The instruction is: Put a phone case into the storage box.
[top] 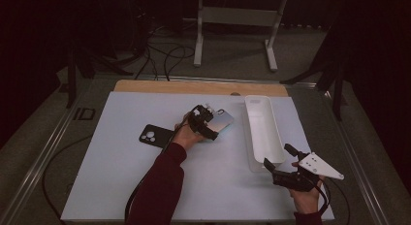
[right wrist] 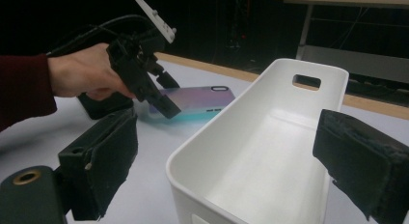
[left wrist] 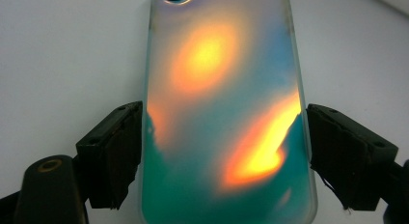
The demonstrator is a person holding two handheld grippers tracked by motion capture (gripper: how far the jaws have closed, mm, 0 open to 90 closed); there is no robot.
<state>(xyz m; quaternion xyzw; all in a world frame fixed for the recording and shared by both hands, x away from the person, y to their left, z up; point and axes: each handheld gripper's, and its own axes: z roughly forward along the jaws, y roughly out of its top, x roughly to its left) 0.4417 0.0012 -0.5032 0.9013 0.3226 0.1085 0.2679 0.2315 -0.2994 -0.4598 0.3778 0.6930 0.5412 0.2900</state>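
An iridescent phone case point(top: 225, 119), teal with orange glare, lies flat on the white mat point(top: 121, 181) near the middle. My left gripper point(top: 206, 120) reaches down over it. In the left gripper view its two jaws press against the case's point(left wrist: 222, 89) long edges, so the gripper point(left wrist: 224, 151) is shut on it. The right gripper view shows that gripper point(right wrist: 161, 96) from the side, tilted onto the case point(right wrist: 197, 101). My right gripper point(top: 278, 155) stands open at the near end of a long white bin point(top: 264, 133), and its jaws point(right wrist: 224, 161) frame the bin's empty inside point(right wrist: 270, 175).
A black phone case point(top: 155, 136) with camera holes lies on the mat just left of my left hand. A wooden strip point(top: 194, 87) runs along the table's far edge. Cables and a white metal stand point(top: 237, 21) are on the floor beyond.
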